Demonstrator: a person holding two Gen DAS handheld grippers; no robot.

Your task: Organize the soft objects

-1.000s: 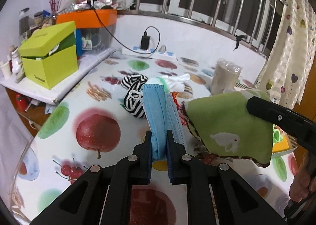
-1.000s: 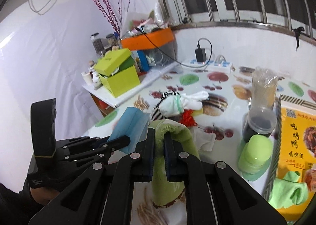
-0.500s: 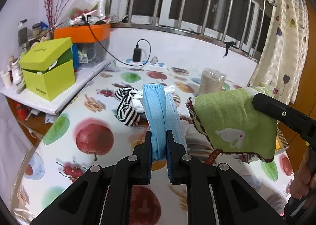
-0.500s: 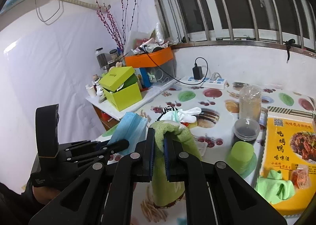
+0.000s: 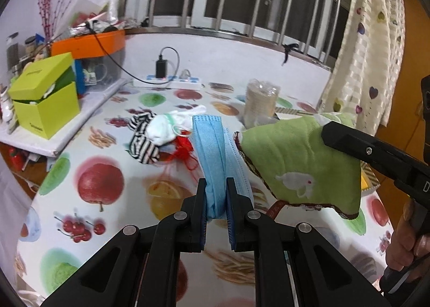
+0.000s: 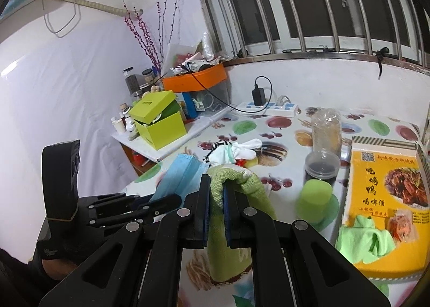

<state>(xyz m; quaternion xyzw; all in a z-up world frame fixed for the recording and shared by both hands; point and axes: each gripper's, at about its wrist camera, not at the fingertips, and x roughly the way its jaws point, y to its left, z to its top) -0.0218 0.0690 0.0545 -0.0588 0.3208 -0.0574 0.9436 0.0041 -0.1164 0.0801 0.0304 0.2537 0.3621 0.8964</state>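
My left gripper [image 5: 216,188] is shut on a folded blue face mask [image 5: 211,151], held up above the fruit-print table [image 5: 102,207]. My right gripper [image 6: 216,186] is shut on a green cloth with a white rabbit and brown trim [image 6: 228,247]; in the left wrist view that cloth [image 5: 298,167] hangs just right of the mask. The mask [image 6: 180,177] and the left gripper [image 6: 172,200] show at lower left in the right wrist view. A striped black-and-white fabric [image 5: 142,143], white socks [image 5: 164,129] and a red string item [image 5: 185,151] lie in a heap on the table beyond.
A lime-green box [image 5: 43,94] sits on a side shelf at left, an orange-lidded bin [image 5: 91,46] behind it. A power strip [image 5: 166,82] lies by the wall. A plastic jar [image 6: 326,129], a dark lidded cup [image 6: 321,169], a green cup [image 6: 315,196] and a yellow tray [image 6: 387,199] holding a light-green cloth [image 6: 362,237] stand at right.
Both grippers have risen and drawn back a little from the table with their fabrics; the heap of socks now appears farther off. Both grips stay the same.
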